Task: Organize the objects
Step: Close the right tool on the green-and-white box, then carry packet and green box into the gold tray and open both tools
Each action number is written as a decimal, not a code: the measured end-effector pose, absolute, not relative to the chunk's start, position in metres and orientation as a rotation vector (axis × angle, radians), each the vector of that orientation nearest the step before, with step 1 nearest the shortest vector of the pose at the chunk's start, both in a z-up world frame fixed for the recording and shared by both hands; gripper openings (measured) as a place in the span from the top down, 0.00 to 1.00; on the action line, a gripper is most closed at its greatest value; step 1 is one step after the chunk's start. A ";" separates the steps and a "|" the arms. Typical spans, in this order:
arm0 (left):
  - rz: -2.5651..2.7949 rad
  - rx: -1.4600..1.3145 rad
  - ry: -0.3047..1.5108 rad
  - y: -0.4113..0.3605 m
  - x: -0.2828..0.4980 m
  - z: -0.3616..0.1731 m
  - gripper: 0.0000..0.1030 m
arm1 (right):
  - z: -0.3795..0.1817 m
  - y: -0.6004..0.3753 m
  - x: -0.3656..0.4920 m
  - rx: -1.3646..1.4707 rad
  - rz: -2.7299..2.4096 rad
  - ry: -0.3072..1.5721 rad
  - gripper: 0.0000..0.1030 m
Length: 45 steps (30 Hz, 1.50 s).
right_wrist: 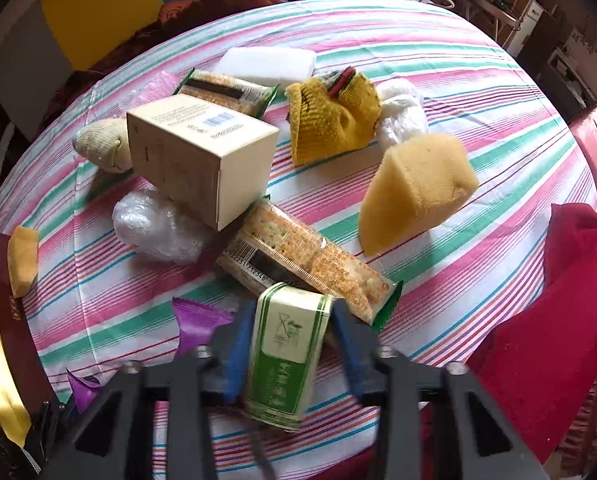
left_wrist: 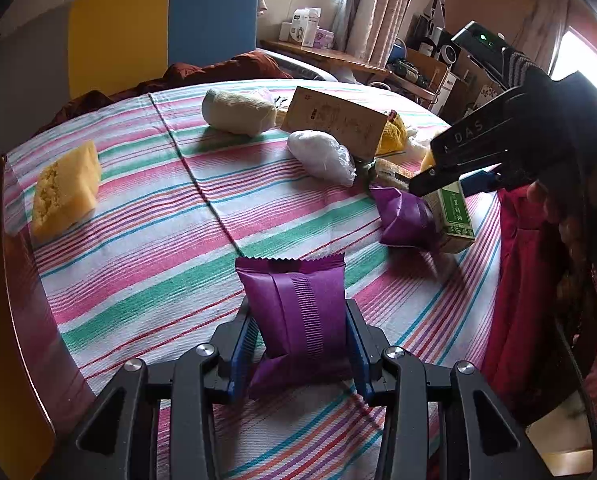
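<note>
We work over the striped tablecloth [right_wrist: 478, 92]; taking the beige box [right_wrist: 202, 160] as landmark, the cracker pack [right_wrist: 310, 264] lies just in front of it; nearer us, our right gripper [right_wrist: 286, 344] is clenched on the green carton [right_wrist: 286, 356], our left gripper [left_wrist: 298, 344] on a purple packet [left_wrist: 298, 312]; we should lift the carton straight up so it clears the crackers

Two purple packets [left_wrist: 298, 312], two cracker packs [right_wrist: 306, 260], two sponges [right_wrist: 414, 184], two boxes [right_wrist: 198, 160], perhaps two plastic bundles [right_wrist: 158, 228].
</note>
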<state>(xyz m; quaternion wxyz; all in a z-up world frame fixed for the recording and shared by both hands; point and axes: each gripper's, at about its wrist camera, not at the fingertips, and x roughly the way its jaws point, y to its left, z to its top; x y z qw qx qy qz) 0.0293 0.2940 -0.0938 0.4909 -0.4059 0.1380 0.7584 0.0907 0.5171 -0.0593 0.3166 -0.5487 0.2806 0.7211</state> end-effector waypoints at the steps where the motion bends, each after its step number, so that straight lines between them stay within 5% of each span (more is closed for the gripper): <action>1: 1.844 -0.979 0.340 0.294 0.030 -0.093 0.61 | -0.056 0.519 0.094 -1.420 1.904 0.749 0.71; 10: 1.872 -0.957 0.272 0.277 0.029 -0.076 0.64 | 0.001 0.502 0.129 -1.148 2.140 0.782 0.71; 19: 2.084 -0.877 0.143 0.212 0.014 -0.021 0.64 | 0.042 0.419 0.067 -1.123 2.498 0.731 0.71; 45: 2.756 -1.047 0.065 0.034 -0.037 -0.022 0.63 | 0.010 0.229 -0.058 -1.446 2.954 0.573 0.70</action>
